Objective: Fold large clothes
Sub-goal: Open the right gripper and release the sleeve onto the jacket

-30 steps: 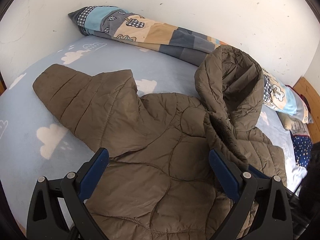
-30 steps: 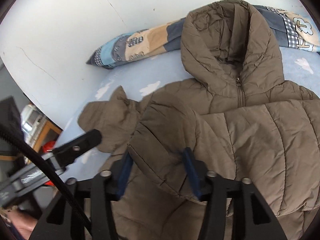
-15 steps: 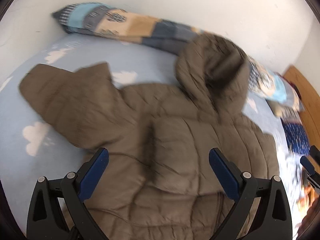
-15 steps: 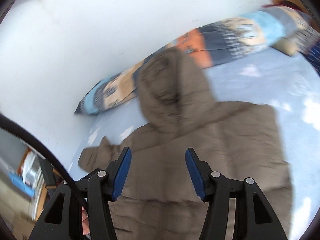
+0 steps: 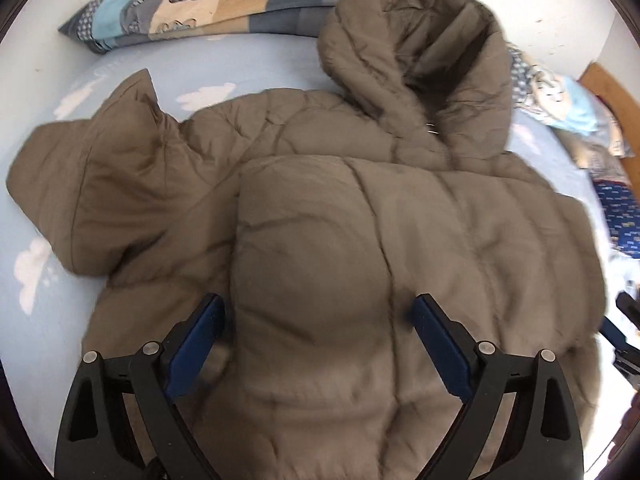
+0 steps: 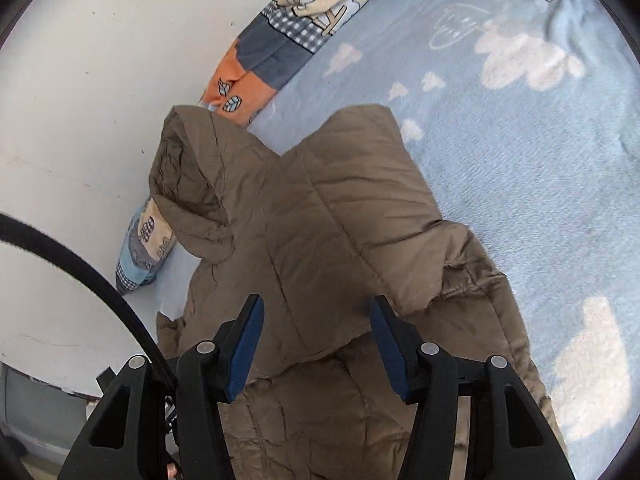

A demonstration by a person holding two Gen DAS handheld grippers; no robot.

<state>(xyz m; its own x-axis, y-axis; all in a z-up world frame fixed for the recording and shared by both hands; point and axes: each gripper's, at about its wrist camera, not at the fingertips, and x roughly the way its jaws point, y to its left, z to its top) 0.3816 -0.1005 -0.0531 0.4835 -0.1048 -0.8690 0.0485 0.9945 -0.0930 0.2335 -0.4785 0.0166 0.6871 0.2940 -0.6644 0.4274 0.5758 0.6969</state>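
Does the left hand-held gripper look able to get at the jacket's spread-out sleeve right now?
Probably yes. The sleeve lies flat on the bed sheet, uncovered, off to the side of the open left hand-held gripper; nothing sits between them.

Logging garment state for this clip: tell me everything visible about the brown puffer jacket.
The brown puffer jacket is quilted, olive-brown, of slightly shiny padded fabric, with a hood and a front zipper. It lies spread on the light blue cloud-print bed sheet, front up. One sleeve sticks out sideways onto the sheet; the other sleeve is folded across the chest. The hood rests against the patchwork bedding roll by the wall. Neither gripper's fingers grip it.
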